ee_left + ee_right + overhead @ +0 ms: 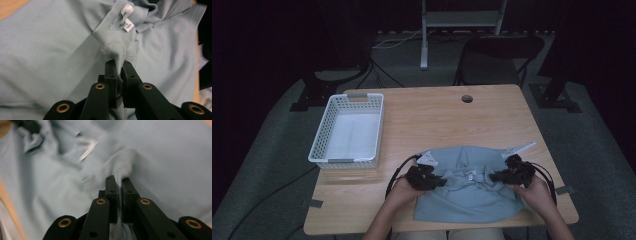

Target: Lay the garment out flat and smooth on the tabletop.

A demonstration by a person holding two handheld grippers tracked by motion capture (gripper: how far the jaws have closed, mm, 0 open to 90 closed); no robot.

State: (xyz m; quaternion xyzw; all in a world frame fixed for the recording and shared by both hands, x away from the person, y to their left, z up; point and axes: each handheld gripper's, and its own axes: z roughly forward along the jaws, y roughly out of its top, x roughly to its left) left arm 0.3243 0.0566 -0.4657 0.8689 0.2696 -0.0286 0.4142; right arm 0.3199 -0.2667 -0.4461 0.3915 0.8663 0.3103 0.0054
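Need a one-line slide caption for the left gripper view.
Left gripper shut on a pinched fold of the light blue knit polo shirt, just below its white neck labels.

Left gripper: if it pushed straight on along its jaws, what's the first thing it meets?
The left gripper is already shut on a fold of the light blue shirt. Straight ahead lies more bunched shirt, then probably the white labels at the collar; depth is unclear.
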